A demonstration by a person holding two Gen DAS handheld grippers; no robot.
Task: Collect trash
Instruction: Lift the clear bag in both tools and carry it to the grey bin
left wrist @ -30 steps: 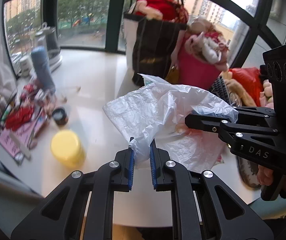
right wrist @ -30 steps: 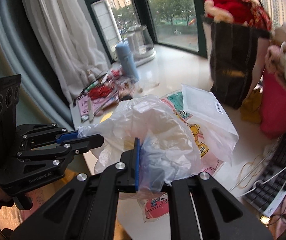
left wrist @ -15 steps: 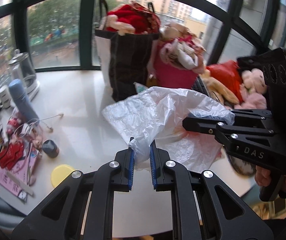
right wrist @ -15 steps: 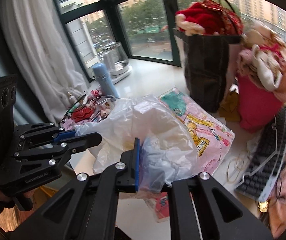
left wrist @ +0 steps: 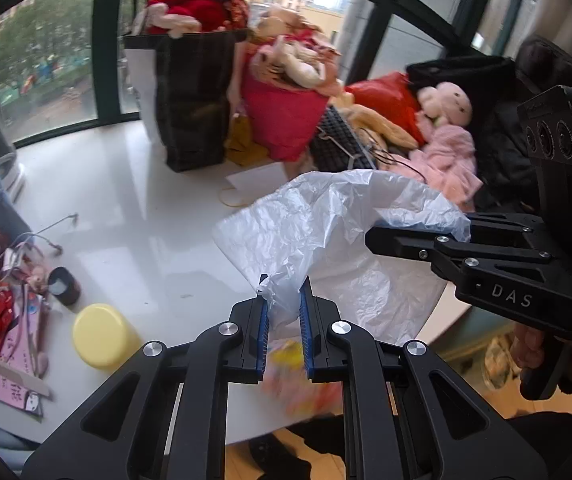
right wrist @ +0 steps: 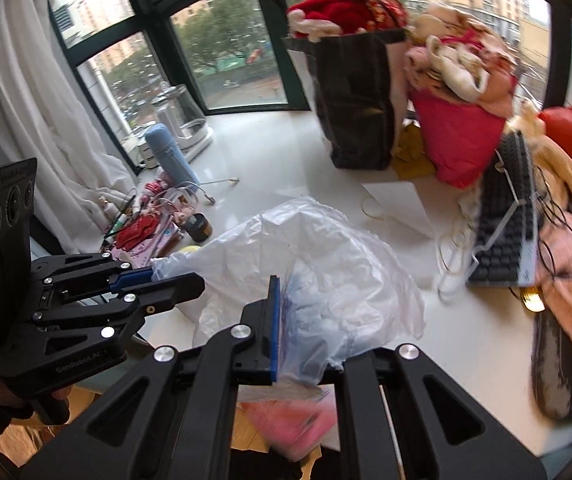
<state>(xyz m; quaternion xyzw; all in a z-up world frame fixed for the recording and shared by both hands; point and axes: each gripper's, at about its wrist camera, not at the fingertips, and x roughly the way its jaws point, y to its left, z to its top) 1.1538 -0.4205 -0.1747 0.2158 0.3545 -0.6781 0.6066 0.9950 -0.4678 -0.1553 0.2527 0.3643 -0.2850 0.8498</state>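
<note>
The right gripper (left wrist: 370, 236) carries the letters "DAS"; the left gripper (right wrist: 202, 280) shows "GenRobot.AI". Both grippers pinch the same white plastic bag (left wrist: 326, 232), each with its fingers closed on an edge, and hold it above the near edge of the white table (left wrist: 146, 208). A blurred colourful thing hangs under the bag. At 12 o'clock a dark tote bag (left wrist: 194, 96) and a red bag (left wrist: 286, 116) are full of soft toys. At 8 o'clock stands a yellow jar (left wrist: 100, 336). Windows curve behind.

Left gripper (left wrist: 283, 312) pinches white bag (left wrist: 326, 232); right gripper (left wrist: 370, 236) clamps its far edge. Yellow lid (left wrist: 102, 336) lies left of bag on table (left wrist: 146, 208).
</note>
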